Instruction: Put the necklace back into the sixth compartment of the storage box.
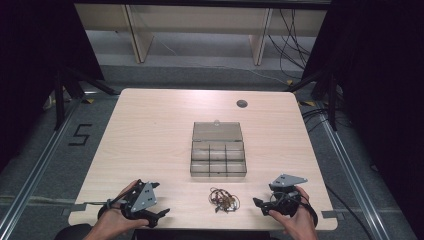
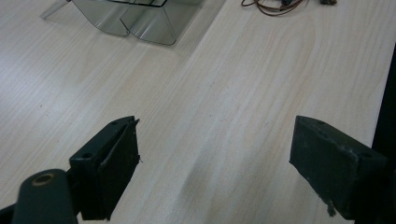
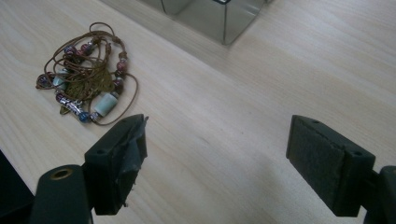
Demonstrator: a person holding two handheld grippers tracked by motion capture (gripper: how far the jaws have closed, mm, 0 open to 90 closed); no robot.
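The right hand-held gripper (image 1: 261, 204) is held low over the near edge of the worktop (image 1: 150, 130), its jaws pointing toward the middle of the near edge. In the right gripper view its two black jaws stand wide apart with only bare wood between them; nothing is gripped. The beaded cord necklace (image 3: 86, 77) lies in a loose tangle on the wood just beyond and outside the jaw at the left of that view, near it but not touching. In the high view the same tangle (image 1: 224, 199) sits between the two hands, somewhat nearer the right hand-held gripper than the left.

The left hand-held gripper (image 1: 161, 215) is held at the near left of the worktop, also pointing inward. In the left gripper view its jaws are spread wide as well, with empty wood between them. The necklace (image 2: 280, 5) appears there at the top edge, well apart from the jaws.

Farther back, near the middle of the worktop, stands a clear plastic compartment box (image 1: 218, 159) with its lid (image 1: 217, 131) open and tilted back. The necklace lies just in front of the box, outside it. A small dark round grommet (image 1: 242, 103) sits in the worktop near the far edge.
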